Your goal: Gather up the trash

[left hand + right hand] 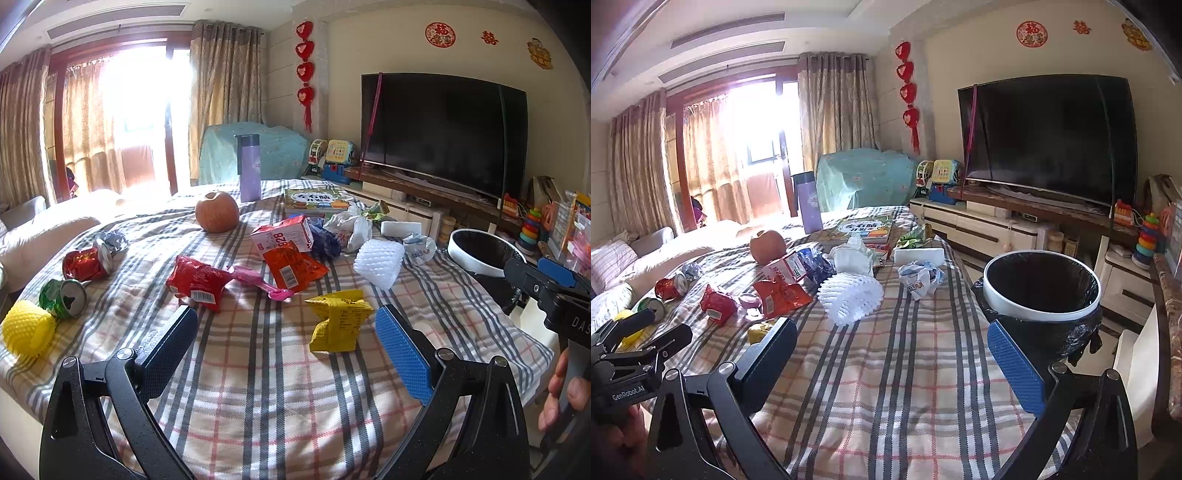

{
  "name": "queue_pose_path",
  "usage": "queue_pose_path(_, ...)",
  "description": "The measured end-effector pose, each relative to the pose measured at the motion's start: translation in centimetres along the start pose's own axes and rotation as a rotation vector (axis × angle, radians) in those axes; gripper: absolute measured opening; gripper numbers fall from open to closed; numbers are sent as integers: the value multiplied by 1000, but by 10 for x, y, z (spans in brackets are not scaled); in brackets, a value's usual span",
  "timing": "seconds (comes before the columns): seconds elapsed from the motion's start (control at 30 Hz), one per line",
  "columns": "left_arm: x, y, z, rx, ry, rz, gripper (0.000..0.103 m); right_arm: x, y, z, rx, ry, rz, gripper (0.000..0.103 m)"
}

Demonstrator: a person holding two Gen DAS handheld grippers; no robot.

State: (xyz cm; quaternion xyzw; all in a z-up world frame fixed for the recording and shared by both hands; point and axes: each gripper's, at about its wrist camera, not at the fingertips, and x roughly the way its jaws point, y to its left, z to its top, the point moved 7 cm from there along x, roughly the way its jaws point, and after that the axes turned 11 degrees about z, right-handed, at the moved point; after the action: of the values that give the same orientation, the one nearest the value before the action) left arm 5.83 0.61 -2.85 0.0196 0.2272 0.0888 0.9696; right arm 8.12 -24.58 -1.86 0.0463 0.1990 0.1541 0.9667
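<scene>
Trash lies scattered on a plaid tablecloth [266, 387]. A crumpled yellow wrapper [338, 319] lies just ahead of my open, empty left gripper [286, 325]. Beyond it are a red snack bag [197, 280], an orange wrapper [293, 266], a pink spoon [258, 280], a white foam net [378, 262], crushed cans [86, 264] and a yellow foam net [26, 326]. My right gripper [892, 339] is open and empty above the cloth, left of the white bin with a black liner [1041, 291]. The white foam net [849, 295] lies ahead of it.
An apple [217, 211], a purple bottle [249, 168] and a picture book [317, 199] stand at the table's far side. A TV [443, 133] and toys line the right wall. A sofa [646, 258] runs along the left.
</scene>
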Motion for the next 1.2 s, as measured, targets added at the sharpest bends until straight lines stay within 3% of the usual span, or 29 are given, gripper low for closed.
queue_pose_path(1.2,1,-5,-2,5,9,-18,99,1,0,-1,23,-3,44,103)
